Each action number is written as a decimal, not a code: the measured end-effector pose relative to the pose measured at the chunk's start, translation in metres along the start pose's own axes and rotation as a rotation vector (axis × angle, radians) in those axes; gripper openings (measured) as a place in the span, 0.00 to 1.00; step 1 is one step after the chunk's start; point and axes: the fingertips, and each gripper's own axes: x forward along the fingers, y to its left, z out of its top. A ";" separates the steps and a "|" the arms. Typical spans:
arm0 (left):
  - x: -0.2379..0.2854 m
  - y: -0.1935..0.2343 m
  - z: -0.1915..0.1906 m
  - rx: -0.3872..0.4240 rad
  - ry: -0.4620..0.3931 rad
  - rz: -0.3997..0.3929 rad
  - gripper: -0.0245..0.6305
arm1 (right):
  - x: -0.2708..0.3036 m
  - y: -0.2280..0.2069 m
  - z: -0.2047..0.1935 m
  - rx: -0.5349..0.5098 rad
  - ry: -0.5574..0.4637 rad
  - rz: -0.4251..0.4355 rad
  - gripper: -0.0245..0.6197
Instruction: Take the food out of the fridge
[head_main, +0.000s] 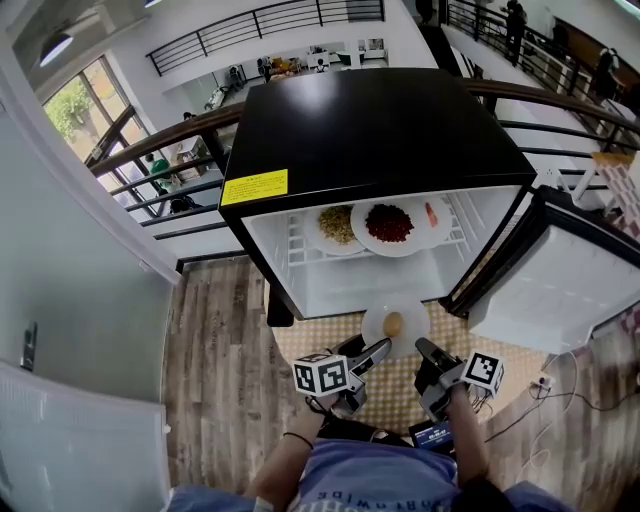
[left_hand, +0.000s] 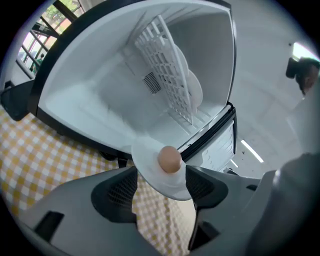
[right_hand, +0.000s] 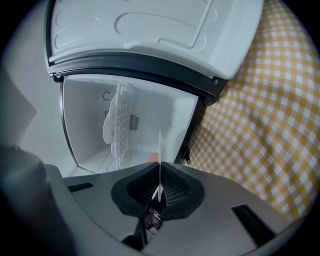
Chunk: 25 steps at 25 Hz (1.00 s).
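1. Tongs: right gripper (head_main: 421, 347) (right_hand: 159, 187) has its jaws closed together on the rim of a white plate (head_main: 410, 316) (right_hand: 160, 147); left gripper (head_main: 380, 349) (left_hand: 162, 186) has its jaws spread wide, the same plate (left_hand: 149, 156) between them, pads not pressing on it.
2. Black fridge (head_main: 380, 130) stands on the floor, white interior exposed; door (head_main: 560, 285) swung open to the right.
3. Yellow checked mat (head_main: 395, 388) lies in front of the fridge, under both grippers.
4. Wire shelf (head_main: 298, 246) inside carries three plates: yellowish food (head_main: 336, 224), red food (head_main: 390, 222), one small orange-red piece (head_main: 431, 212).
5. Held plate is outside the fridge, just in front of the open compartment, over the mat.
6. Round brown item (head_main: 393, 323) (left_hand: 169, 159), possibly an egg, sits on that plate.
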 end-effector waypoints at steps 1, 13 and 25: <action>-0.003 -0.003 0.001 0.029 0.003 0.002 0.51 | -0.002 0.002 -0.002 0.000 0.003 0.007 0.07; -0.041 -0.043 -0.007 0.343 0.035 0.090 0.47 | -0.026 0.029 -0.020 -0.085 0.030 0.072 0.07; -0.074 -0.076 -0.027 0.362 0.003 0.152 0.45 | -0.057 0.055 -0.048 -0.164 0.054 0.116 0.07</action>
